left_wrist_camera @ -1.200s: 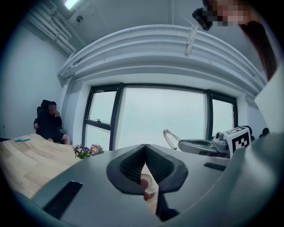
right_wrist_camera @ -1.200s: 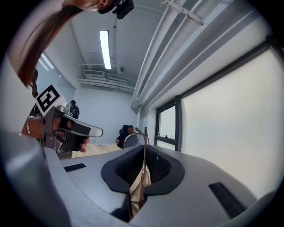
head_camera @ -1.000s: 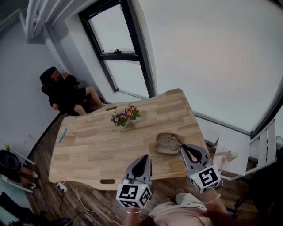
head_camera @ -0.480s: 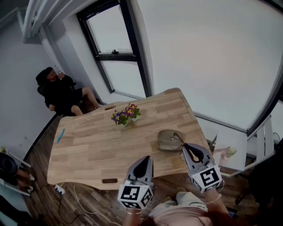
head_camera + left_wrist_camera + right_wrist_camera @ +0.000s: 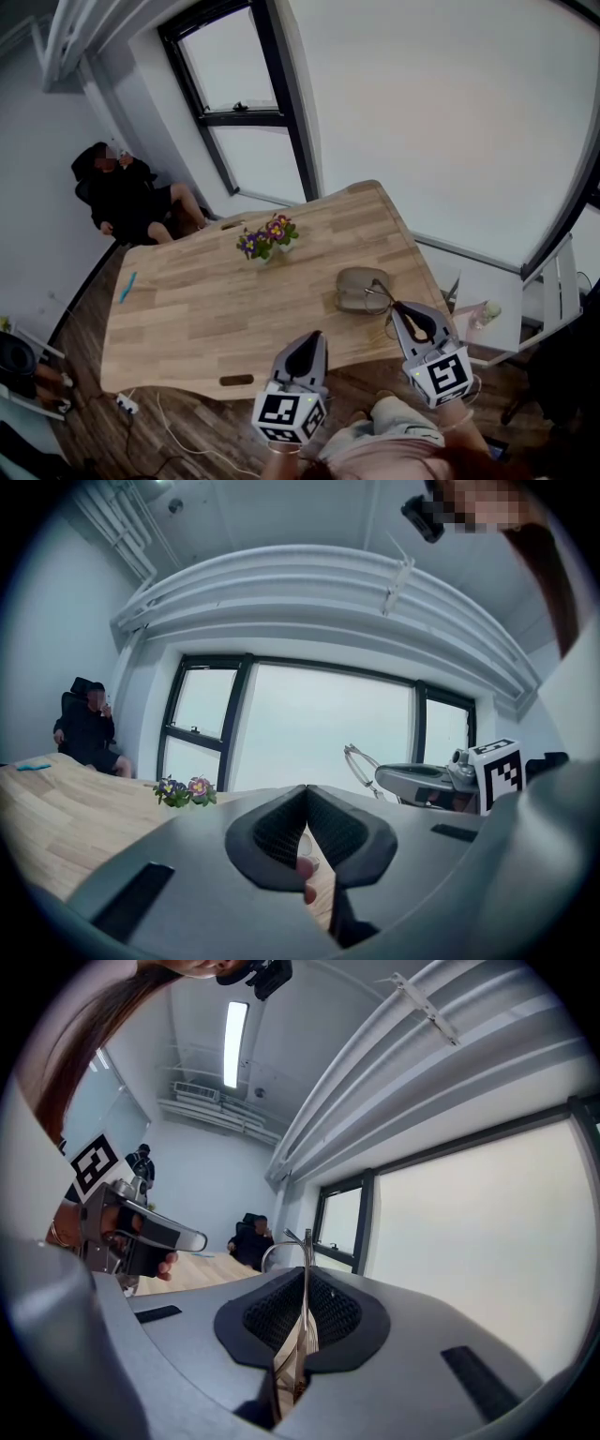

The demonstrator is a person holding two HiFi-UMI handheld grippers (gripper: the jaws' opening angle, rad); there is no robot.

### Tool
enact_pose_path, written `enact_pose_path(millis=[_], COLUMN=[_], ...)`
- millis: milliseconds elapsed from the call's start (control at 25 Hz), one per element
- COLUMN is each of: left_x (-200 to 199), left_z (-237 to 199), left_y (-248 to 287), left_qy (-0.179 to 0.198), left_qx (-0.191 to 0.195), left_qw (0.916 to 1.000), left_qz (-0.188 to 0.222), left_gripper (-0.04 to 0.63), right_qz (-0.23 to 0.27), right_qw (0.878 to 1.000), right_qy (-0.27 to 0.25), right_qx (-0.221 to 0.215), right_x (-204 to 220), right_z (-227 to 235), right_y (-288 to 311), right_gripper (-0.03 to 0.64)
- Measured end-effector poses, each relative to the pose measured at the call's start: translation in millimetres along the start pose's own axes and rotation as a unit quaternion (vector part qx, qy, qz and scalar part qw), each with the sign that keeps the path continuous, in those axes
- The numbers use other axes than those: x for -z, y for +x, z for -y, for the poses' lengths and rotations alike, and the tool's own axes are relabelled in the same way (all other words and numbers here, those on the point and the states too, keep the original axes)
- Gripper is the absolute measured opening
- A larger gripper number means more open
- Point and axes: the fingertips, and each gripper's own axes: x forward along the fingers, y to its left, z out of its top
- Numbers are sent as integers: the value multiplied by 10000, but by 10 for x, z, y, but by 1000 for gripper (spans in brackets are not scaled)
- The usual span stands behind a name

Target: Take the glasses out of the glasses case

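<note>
Because my right gripper (image 5: 397,310) has its jaws pinched tight on the thin wire-framed glasses (image 5: 379,297), I judge the lifting-out step to be nearly done. Along my right gripper's own view, a slim metal part of the frame (image 5: 305,1246) runs straight up between the two dark ribbed pads, with a curved wire arching off to the left above them. From the head view the glasses sit at the right edge of the soft grey-brown oval glasses case (image 5: 352,281), which lies on the pale wooden table (image 5: 206,309). I cannot tell from there whether the frame is fully clear of the case's mouth. From my left gripper's view the glasses (image 5: 359,759) stand raised against the window, so they seem to be up in the air.

My left gripper (image 5: 314,337) hangs near the table's front edge, well apart from the case, its jaws pressed together with nothing between them. A small pot of purple and yellow flowers (image 5: 265,239) stands farther back on the table.

Next, I think, I should draw the glasses away from the case and lay them on bare wood beside it. The grip is on thin wire, so a slow, level move seems wise, lest the frame twist or slip
</note>
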Motion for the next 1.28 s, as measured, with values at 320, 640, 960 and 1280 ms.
enact_pose_path(millis=[320, 640, 960, 1280], left_x=[71, 43, 129, 118], left_z=[-3, 3, 124, 143], left_y=[26, 96, 162, 148], left_qy=[-102, -111, -144, -203], left_qx=[21, 65, 158, 93], left_qw=[9999, 9999, 9997, 9997], left_qz=[-27, -15, -88, -42], left_gripper=[2, 2, 2, 2], right_qz=[-187, -281, -373, -315], right_qw=[9998, 9996, 9991, 9994], right_qy=[-19, -23, -118, -119], right_qx=[61, 89, 135, 81], right_x=[103, 141, 183, 153], right_z=[28, 53, 119, 132], right_y=[-17, -21, -159, -144], right_gripper=[12, 12, 12, 12])
